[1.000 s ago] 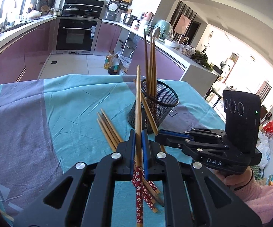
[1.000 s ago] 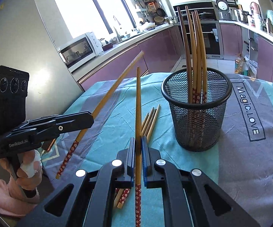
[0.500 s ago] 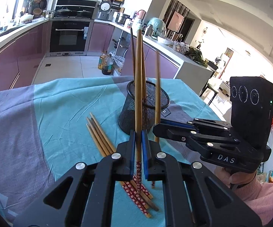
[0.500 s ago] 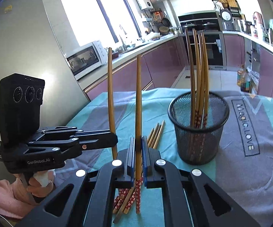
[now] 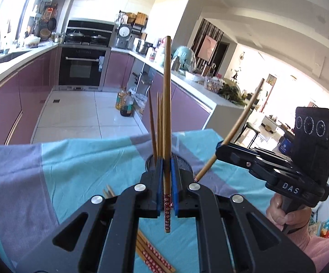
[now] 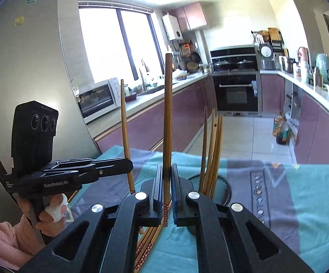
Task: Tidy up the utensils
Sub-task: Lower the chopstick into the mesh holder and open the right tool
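Note:
My left gripper point(image 5: 167, 168) is shut on a wooden chopstick point(image 5: 167, 104) with a red flowered end, held upright above the black mesh holder point(image 5: 184, 162), which its fingers mostly hide. Several chopsticks point(image 5: 158, 122) stand in the holder. My right gripper point(image 6: 167, 177) is shut on another upright chopstick point(image 6: 167, 113), just left of the holder point(image 6: 223, 186). Each gripper shows in the other's view, the right one point(image 5: 223, 150) and the left one point(image 6: 128, 166), holding its chopstick. Loose chopsticks point(image 5: 155, 254) lie on the cloth below.
The table wears a teal and grey cloth point(image 5: 50, 177). Kitchen counters, an oven point(image 5: 82, 68) and a tiled floor lie behind. A grey fridge point(image 6: 27, 68) stands at the left in the right wrist view.
Both grippers have risen and tipped their chopsticks upright. They have moved closer to the holder, which now sits low behind the fingers.

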`<state>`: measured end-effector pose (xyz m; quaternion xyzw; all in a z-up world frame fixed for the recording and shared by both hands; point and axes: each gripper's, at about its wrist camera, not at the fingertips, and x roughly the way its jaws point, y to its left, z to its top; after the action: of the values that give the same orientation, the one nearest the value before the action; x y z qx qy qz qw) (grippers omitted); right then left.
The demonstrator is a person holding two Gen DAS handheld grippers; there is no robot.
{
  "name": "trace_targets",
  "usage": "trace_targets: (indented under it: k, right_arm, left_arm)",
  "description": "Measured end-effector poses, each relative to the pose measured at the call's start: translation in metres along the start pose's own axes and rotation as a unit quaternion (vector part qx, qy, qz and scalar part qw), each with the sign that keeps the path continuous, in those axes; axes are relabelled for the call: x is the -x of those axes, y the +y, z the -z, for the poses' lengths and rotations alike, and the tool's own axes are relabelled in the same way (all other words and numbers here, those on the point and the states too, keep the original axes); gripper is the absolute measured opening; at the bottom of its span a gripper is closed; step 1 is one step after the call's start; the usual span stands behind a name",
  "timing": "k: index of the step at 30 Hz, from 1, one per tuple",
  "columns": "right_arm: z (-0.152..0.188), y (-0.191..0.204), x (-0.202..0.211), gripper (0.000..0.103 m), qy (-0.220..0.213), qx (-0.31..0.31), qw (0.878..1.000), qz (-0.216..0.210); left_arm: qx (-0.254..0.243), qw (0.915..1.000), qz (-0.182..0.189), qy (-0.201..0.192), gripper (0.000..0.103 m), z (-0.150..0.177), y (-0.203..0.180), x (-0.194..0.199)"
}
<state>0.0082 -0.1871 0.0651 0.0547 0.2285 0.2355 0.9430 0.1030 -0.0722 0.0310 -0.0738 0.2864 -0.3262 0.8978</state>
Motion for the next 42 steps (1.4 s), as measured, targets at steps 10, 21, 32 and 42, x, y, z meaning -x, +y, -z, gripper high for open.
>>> trace_targets:
  k: [10, 21, 32, 42]
  right_arm:
    - [-0.027, -0.018, 0.004, 0.006, -0.031, 0.012, 0.999, 0.031]
    - [-0.009, -0.035, -0.032, 0.006, 0.039, 0.004, 0.998, 0.049]
    - [0.008, -0.038, -0.065, 0.007, 0.112, -0.006, 0.992, 0.054]
    - [0.011, -0.043, -0.073, 0.008, 0.110, -0.026, 0.992, 0.049]
  left_arm:
    - [-0.014, 0.9983, -0.015, -0.055, 0.007, -0.043, -0.017, -0.021]
    - [-0.046, 0.9979, -0.044, 0.013, 0.007, -0.022, -0.019, -0.068]
    - [-0.047, 0.9931, -0.050, 0.095, 0.007, -0.004, -0.005, -0.106]
    - [-0.020, 0.9935, -0.046, 0.102, 0.011, 0.001, 0.011, -0.111]
